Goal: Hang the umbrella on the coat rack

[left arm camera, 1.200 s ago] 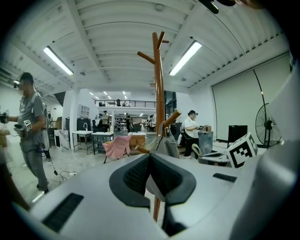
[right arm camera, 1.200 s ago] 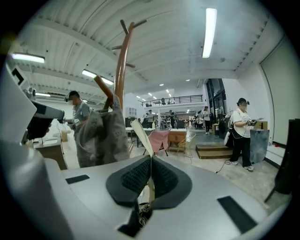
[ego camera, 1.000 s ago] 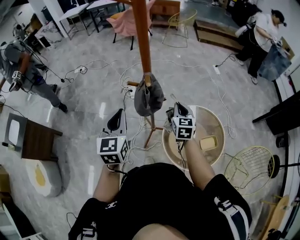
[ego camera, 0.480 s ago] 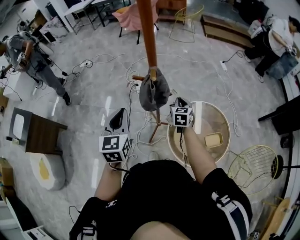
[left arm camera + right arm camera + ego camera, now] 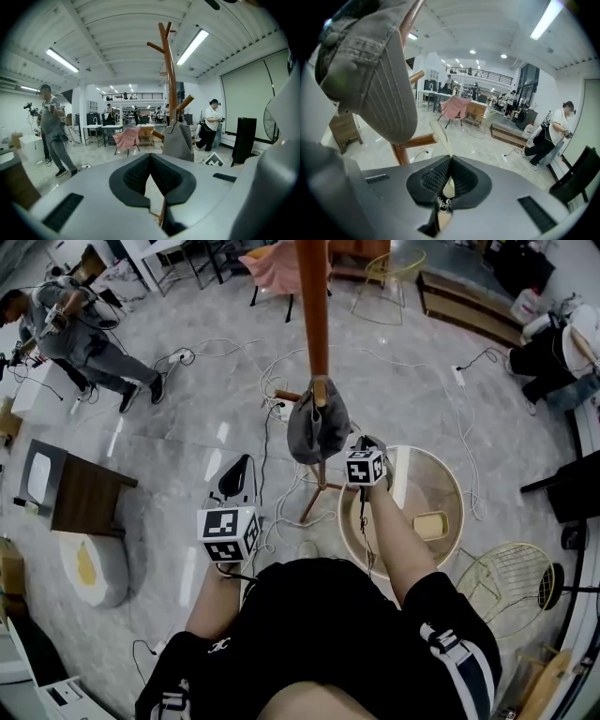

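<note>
The coat rack is an orange-brown wooden pole (image 5: 314,306) with angled pegs (image 5: 169,75). A grey bag (image 5: 317,427) hangs from one peg and fills the upper left of the right gripper view (image 5: 375,79). My right gripper (image 5: 368,442) is held just right of the bag, shut (image 5: 450,161) on a slim cream part of the umbrella (image 5: 440,133) that sticks out past the jaws toward a peg (image 5: 415,140). The rest of the umbrella is hidden. My left gripper (image 5: 236,467) hangs lower left of the rack, shut (image 5: 150,157) with nothing in it.
A round low table (image 5: 441,479) with a yellow block (image 5: 432,524) stands right of the rack's base. White cables (image 5: 272,381) trail over the floor. A wire chair (image 5: 511,573) is at the lower right, a dark side table (image 5: 80,502) at the left. A person (image 5: 75,329) stands far left.
My right gripper has moved forward and up, closer to the grey bag. The left gripper has barely moved. The person at the far left has stepped away.
</note>
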`<state>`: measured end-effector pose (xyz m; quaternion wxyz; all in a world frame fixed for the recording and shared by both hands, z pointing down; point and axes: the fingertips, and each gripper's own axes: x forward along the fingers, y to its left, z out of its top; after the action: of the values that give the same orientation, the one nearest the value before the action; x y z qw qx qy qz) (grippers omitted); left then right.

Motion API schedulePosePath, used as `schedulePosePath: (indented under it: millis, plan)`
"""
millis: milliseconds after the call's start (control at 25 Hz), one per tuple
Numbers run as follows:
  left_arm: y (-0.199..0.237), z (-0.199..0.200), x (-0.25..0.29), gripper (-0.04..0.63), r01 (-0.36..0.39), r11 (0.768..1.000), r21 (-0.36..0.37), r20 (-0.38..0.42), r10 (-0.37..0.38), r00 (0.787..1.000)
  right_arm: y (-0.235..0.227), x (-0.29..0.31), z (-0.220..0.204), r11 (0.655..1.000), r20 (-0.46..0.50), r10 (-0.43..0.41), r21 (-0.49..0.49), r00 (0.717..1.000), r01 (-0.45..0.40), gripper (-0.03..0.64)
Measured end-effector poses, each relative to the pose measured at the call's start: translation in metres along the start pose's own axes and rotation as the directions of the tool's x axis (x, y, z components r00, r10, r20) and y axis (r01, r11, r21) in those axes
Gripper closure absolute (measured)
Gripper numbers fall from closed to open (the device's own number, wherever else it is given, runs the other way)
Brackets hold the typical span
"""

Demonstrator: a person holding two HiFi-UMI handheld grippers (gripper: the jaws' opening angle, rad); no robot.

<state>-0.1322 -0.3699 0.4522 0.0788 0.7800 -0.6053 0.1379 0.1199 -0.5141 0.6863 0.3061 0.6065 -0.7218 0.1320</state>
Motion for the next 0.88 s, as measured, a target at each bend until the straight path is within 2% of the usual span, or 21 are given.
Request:
schedulePosePath:
  millis: [480,680,880]
  plan:
    - [0.014,-0.001,0.012,0.578,-0.013,1.0,-0.003,-0.01,0.013,1.0,0.027,0.026,-0.019,0.995,-0.088,0.055,-0.072,0.995,-0.062,0.601]
    - [0.017,-0.002,0.01,0.578,-0.02,1.0,-0.004,-0.01,0.02,1.0,0.04,0.02,-0.02,0.994,-0.074,0.07,-0.084,0.995,-0.076,0.601]
    - [0.021,-0.003,0.009,0.578,-0.025,1.0,-0.006,-0.013,0.025,1.0,0.04,0.008,-0.012,0.998,-0.023,0.042,-0.051,0.999,-0.043,0.601]
